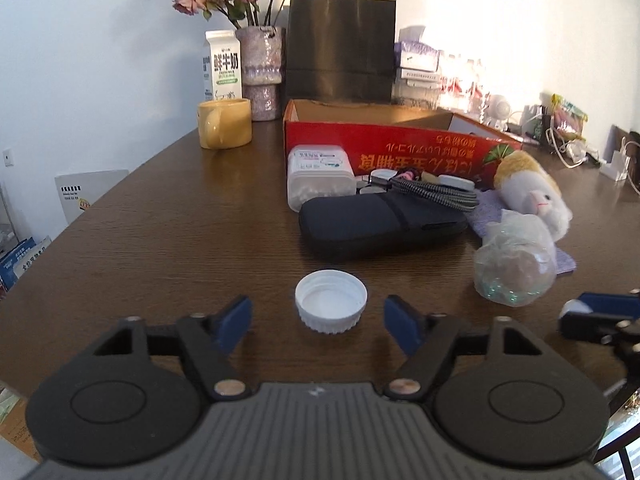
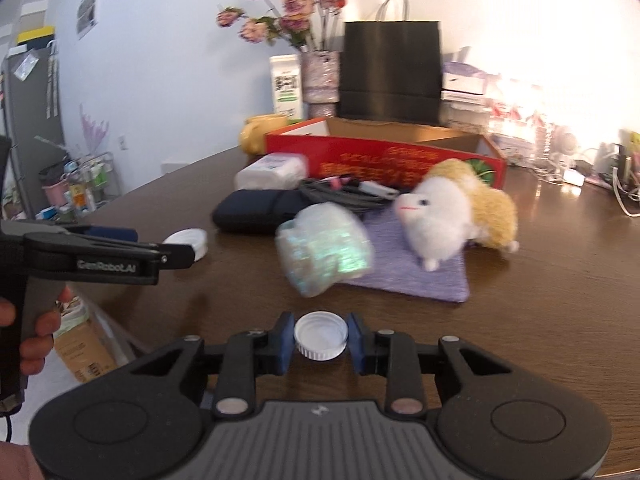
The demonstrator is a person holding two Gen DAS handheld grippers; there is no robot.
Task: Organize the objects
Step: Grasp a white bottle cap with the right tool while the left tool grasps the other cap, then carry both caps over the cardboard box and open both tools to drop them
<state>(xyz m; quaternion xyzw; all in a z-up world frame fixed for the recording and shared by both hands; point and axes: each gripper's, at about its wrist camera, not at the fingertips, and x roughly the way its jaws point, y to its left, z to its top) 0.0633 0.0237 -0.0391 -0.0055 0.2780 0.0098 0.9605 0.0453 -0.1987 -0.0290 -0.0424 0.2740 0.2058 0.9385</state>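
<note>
Two white screw caps lie open side up on the dark wooden table (image 1: 160,240). One cap (image 1: 331,307) rests between the blue pads of my left gripper (image 1: 318,324), whose jaws stand apart with a gap on each side of it. In the right wrist view the same cap (image 2: 188,239) shows past the left gripper (image 2: 182,254), which a hand (image 2: 36,332) holds. My right gripper (image 2: 321,340) is shut on the other cap (image 2: 320,332), pads pressed against its ribbed rim. The right gripper (image 1: 580,314) also appears at the left wrist view's right edge.
Ahead lie a black pouch (image 1: 380,220), a cotton swab box (image 1: 320,176), a coiled cable (image 1: 436,192), a plush toy (image 1: 532,196) on a purple cloth (image 2: 408,272), and a crumpled clear wrapper (image 1: 516,264). Behind them: an open red box (image 1: 400,148), a yellow mug (image 1: 226,124), a black paper bag (image 1: 340,48).
</note>
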